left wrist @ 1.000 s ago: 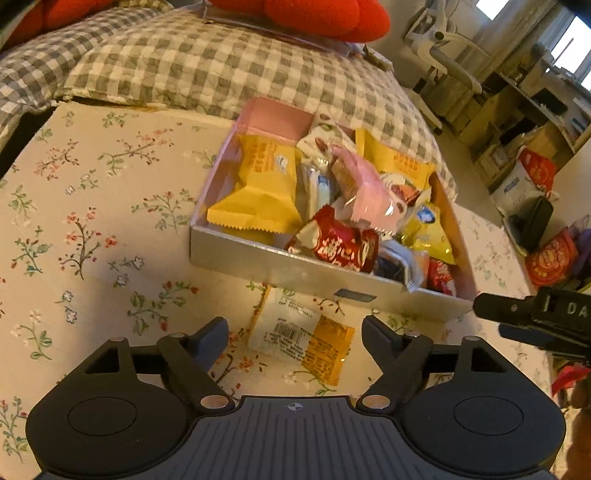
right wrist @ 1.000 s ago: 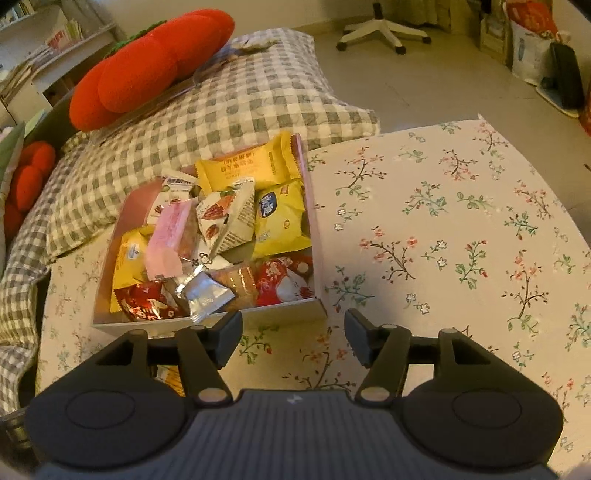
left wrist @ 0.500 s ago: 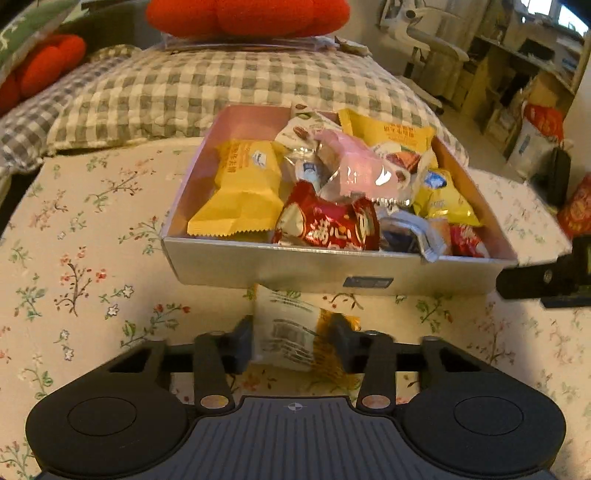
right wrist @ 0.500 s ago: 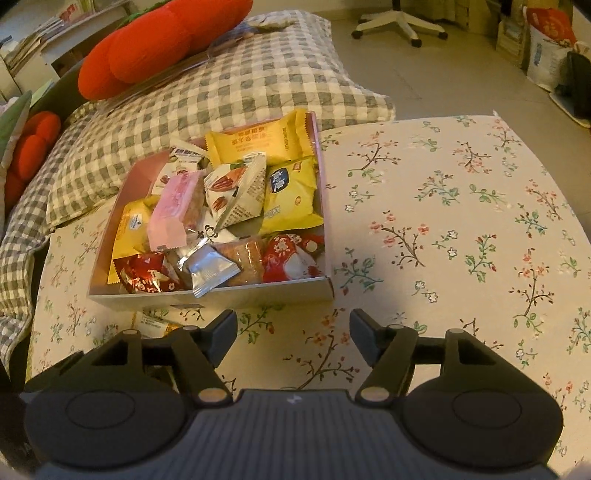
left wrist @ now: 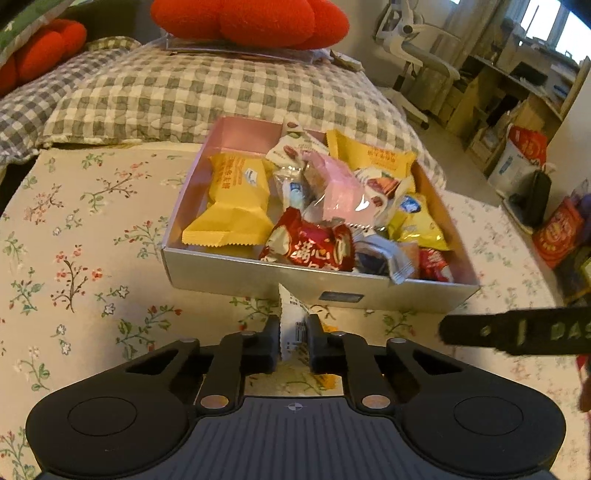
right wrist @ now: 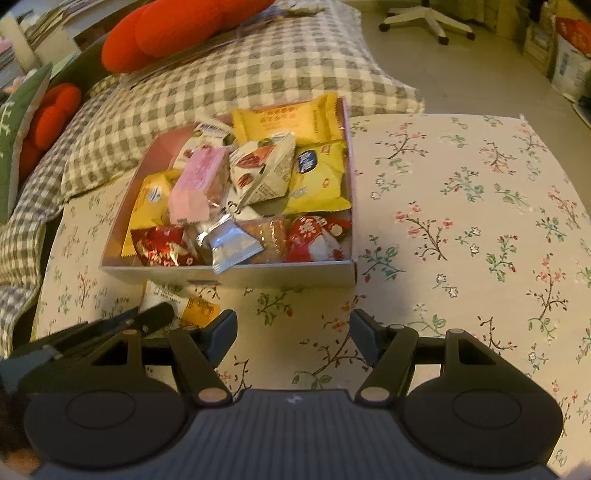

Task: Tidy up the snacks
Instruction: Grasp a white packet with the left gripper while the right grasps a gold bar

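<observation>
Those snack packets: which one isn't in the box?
The white-and-orange packet, pinched between the left tongs in front of the silver box. All the other packets lie piled inside the box.

A floral tablecloth (right wrist: 461, 221) covers the table, a grey-and-white checked quilt (left wrist: 207, 92) lies beyond it with red plush cushions (left wrist: 251, 18) on top, and a white office chair (left wrist: 417, 62), a cluttered wooden desk (left wrist: 517, 88) and red bags (left wrist: 557, 236) stand farther off.
</observation>
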The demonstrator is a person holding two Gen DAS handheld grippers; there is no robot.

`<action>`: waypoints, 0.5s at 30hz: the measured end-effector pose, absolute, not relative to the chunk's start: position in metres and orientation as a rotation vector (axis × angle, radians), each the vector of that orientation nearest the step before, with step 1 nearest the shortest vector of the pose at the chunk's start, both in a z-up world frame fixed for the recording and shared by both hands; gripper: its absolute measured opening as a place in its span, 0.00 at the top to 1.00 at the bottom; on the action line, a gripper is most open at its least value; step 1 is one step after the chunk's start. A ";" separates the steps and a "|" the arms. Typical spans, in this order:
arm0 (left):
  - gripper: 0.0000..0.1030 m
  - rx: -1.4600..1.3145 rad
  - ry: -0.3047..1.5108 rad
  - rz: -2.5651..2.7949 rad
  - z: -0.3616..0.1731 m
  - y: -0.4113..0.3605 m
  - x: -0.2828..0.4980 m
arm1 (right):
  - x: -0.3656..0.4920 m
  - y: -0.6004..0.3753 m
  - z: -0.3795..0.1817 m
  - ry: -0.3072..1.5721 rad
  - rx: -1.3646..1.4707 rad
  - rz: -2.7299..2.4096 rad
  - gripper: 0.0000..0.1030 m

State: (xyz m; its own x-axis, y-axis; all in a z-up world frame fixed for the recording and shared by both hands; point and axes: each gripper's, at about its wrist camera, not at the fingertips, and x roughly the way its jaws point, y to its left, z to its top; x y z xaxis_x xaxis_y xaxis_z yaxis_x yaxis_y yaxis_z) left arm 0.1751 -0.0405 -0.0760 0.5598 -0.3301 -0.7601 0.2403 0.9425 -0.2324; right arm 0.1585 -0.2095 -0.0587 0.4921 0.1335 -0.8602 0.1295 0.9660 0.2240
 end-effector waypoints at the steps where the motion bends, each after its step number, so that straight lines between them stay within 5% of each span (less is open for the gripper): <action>1: 0.89 -0.114 0.918 -0.338 -0.074 -0.040 0.174 | 0.159 -0.208 -0.059 1.065 0.270 0.010 0.38; 15: 1.00 -0.165 0.899 -0.329 -0.052 -0.021 0.173 | 0.155 -0.166 -0.077 1.164 0.157 0.148 0.37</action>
